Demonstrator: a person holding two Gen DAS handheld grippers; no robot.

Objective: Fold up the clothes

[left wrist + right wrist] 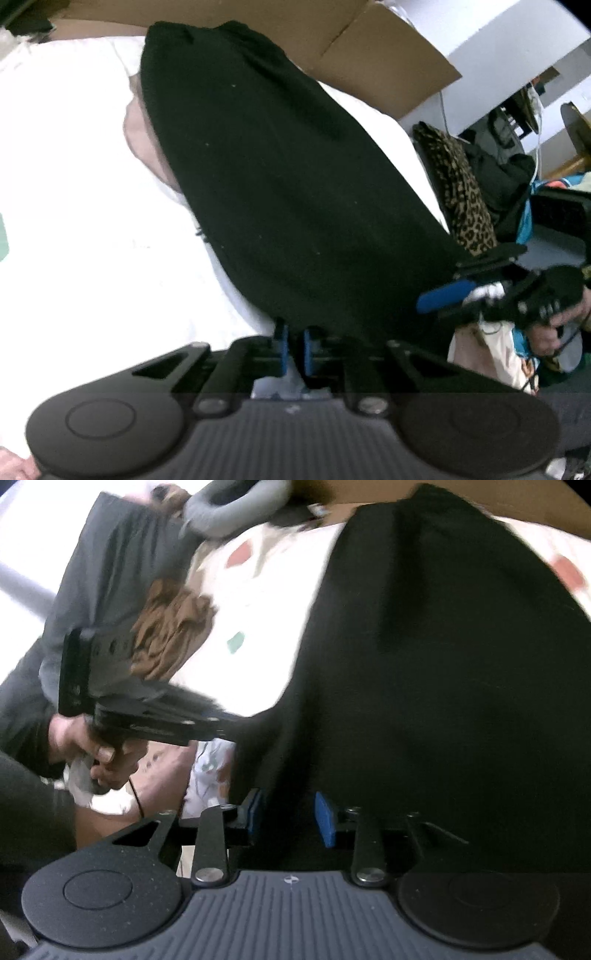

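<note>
Left wrist view: the left gripper (pixel 293 347) has its fingers pinched tight on the near edge of the black garment (pixel 280 177), which stretches away across the white bed (pixel 74 221). Right wrist view: the right gripper (pixel 290 818) has its fingers apart, black cloth lying loose between them.

Left of the black garment (pixel 288 177) you have bare white bedding (pixel 74 221); cardboard (pixel 369 48) blocks behind it, leopard-print fabric (pixel 461 192) crowds its right.

light: bright, bedsheet (pixel 74 184) blown out; blur: motion-smeared; edges: fisheye-bent
</note>
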